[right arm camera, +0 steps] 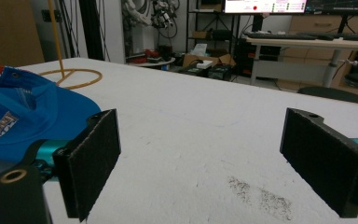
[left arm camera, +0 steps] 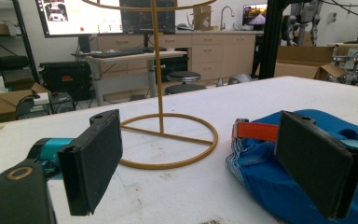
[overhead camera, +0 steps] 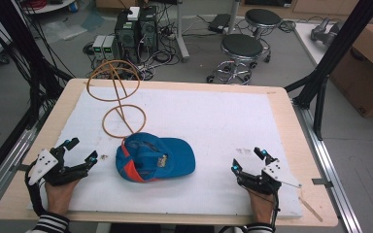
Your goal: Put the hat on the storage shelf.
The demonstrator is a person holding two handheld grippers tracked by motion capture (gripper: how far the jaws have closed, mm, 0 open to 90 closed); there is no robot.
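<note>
The blue cap (overhead camera: 155, 158) lies on the white mat (overhead camera: 213, 121) near the table's centre, just at 5 o'clock of the wire stand (overhead camera: 121, 97). The left gripper (overhead camera: 80, 150) rests at 9 o'clock of the cap and the right gripper (overhead camera: 247, 159) at 3 o'clock. Both have their 2 jaws spread wide with nothing between them.

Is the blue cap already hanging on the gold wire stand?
No: in the high view the blue cap lies flat on the white table cover, in front of the gold wire stand, whose top ring is bare.

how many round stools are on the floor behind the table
2. One black-seated stool stands just beyond the table's far edge; the second stool sits farther back to its right. Others may be hidden.
</note>
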